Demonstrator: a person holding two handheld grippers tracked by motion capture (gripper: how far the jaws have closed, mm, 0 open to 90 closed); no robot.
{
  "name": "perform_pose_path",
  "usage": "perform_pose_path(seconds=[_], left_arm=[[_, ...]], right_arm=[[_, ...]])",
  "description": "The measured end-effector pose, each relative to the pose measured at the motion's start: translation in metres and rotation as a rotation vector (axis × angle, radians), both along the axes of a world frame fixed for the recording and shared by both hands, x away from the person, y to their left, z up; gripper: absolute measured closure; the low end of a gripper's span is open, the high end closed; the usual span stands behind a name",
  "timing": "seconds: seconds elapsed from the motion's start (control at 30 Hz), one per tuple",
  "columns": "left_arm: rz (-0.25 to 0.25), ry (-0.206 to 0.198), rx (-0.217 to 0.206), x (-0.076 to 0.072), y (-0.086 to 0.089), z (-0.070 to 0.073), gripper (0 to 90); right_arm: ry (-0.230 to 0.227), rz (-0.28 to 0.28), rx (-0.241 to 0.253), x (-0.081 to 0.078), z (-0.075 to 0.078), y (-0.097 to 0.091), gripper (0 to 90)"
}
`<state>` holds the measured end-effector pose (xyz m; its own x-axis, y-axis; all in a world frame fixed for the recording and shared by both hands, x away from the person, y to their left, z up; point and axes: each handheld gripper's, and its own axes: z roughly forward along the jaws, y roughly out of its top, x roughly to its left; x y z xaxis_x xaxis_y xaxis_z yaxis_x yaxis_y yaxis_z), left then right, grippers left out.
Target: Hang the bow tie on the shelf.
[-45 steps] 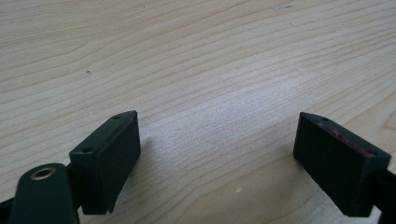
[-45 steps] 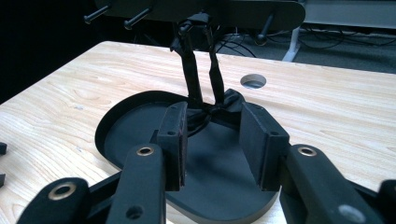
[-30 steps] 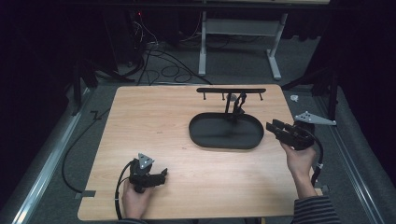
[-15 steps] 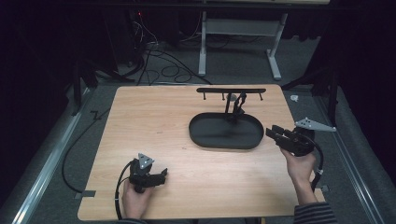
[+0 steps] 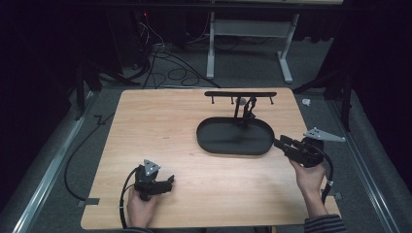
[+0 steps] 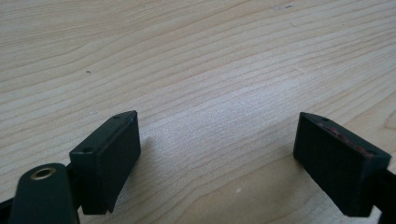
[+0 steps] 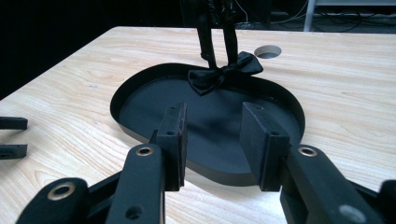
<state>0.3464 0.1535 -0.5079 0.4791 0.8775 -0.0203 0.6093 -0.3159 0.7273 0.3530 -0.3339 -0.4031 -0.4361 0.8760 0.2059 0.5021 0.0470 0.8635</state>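
A black oval tray lies on the right half of the wooden table, and a black T-shaped stand with small hooks rises at its far edge. At the foot of the stand's post, on the tray's far rim, rests a black bow tie; from above, the bow tie is a dark knot by the post. My right gripper is open with nothing between its jaws and points at the tray's near right end; the high view has this gripper just off the rim. My left gripper is wide open, low over bare wood, near the front left.
A round cable hole is cut in the table beyond the tray. Cables trail from both grippers off the near edge. Grey floor, a metal rail and a white desk frame surround the table.
My right gripper has drifted slightly toward the near edge of the table, away from the tray. The left gripper has stayed put.
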Motion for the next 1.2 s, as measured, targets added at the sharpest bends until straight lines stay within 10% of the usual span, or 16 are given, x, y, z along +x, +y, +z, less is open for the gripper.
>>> perform_pose_path(seconds=[1.2], left_arm=[[0.0,0.0,0.0,0.0,0.0,0.0,15.3]], right_arm=[[0.049,0.016,0.051,-0.016,-0.035,0.01,63.0]])
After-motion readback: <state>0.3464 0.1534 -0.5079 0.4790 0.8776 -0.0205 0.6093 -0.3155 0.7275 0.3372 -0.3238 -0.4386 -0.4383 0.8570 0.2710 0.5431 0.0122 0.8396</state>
